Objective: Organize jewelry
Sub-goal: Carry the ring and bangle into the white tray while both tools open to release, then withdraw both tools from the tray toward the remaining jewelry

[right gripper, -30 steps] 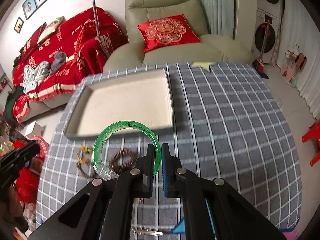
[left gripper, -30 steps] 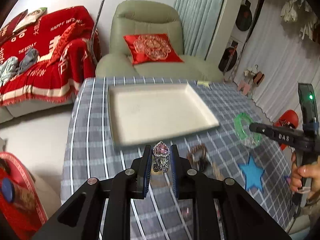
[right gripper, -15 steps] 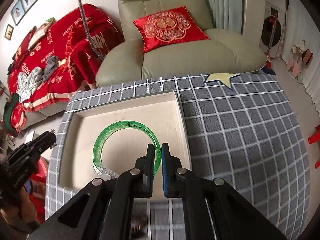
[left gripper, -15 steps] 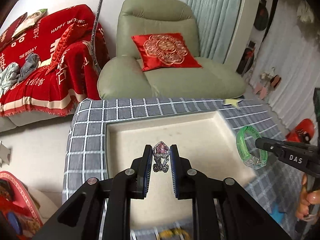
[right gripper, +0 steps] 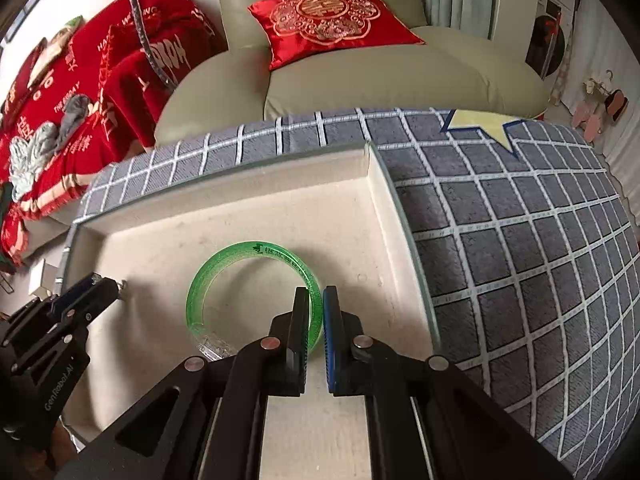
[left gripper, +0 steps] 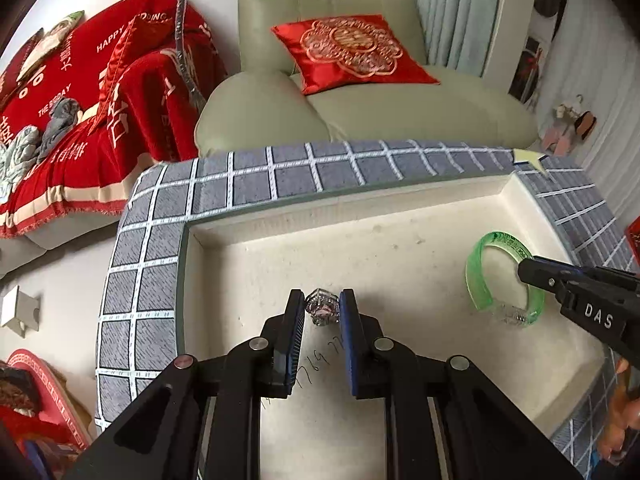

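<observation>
My left gripper (left gripper: 322,308) is over the cream tray (left gripper: 360,208) with a silver ring with a pink stone (left gripper: 321,306) between its fingertips; the jaws stand a little wider than the ring, which sits low at the tray floor. My right gripper (right gripper: 316,312) is shut on a green translucent bangle (right gripper: 224,264) and holds it low over the tray (right gripper: 376,184). The bangle (left gripper: 478,280) and the right gripper (left gripper: 528,270) also show in the left wrist view. The left gripper (right gripper: 106,286) shows in the right wrist view.
The tray lies on a table with a grey checked cloth (right gripper: 520,240). A yellow star sticker (right gripper: 476,124) lies on the cloth behind the tray. A green armchair with a red cushion (left gripper: 352,52) and a red sofa throw (left gripper: 80,100) stand behind the table.
Both grippers have moved forward and down into the tray. The left jaws have widened around the ring, which has tipped over. The bangle is still gripped.
</observation>
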Demonstrator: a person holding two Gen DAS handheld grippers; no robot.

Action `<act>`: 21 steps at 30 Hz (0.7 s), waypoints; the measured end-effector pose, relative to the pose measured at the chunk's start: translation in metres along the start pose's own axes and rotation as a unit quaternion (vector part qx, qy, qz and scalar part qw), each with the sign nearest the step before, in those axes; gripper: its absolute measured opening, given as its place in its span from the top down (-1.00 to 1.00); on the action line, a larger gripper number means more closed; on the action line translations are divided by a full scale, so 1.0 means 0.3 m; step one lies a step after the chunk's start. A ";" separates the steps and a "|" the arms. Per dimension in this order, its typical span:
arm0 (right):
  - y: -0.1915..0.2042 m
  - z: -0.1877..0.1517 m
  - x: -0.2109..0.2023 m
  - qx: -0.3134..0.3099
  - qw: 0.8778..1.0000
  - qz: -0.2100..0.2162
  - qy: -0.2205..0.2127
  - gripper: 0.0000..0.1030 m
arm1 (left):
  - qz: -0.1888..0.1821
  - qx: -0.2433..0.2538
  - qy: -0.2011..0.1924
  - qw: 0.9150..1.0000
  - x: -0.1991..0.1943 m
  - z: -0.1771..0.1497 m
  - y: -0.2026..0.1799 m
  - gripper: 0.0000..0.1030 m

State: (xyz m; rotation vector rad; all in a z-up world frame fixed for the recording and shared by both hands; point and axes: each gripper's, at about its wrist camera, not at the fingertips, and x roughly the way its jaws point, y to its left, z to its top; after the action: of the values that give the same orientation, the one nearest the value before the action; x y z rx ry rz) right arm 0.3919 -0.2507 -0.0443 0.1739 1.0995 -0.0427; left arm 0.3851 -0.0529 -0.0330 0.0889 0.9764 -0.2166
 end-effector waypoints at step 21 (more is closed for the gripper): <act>0.028 -0.041 -0.188 0.000 0.997 0.042 -0.062 -0.27 | 0.026 0.011 -0.020 0.999 -0.006 -0.009 -0.023 -1.00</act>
State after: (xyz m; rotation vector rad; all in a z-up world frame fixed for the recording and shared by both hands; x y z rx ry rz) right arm 0.3564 -0.2433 0.0013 0.2139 0.9667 0.0207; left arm 0.3805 -0.0588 -0.0329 0.1288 0.9313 -0.1805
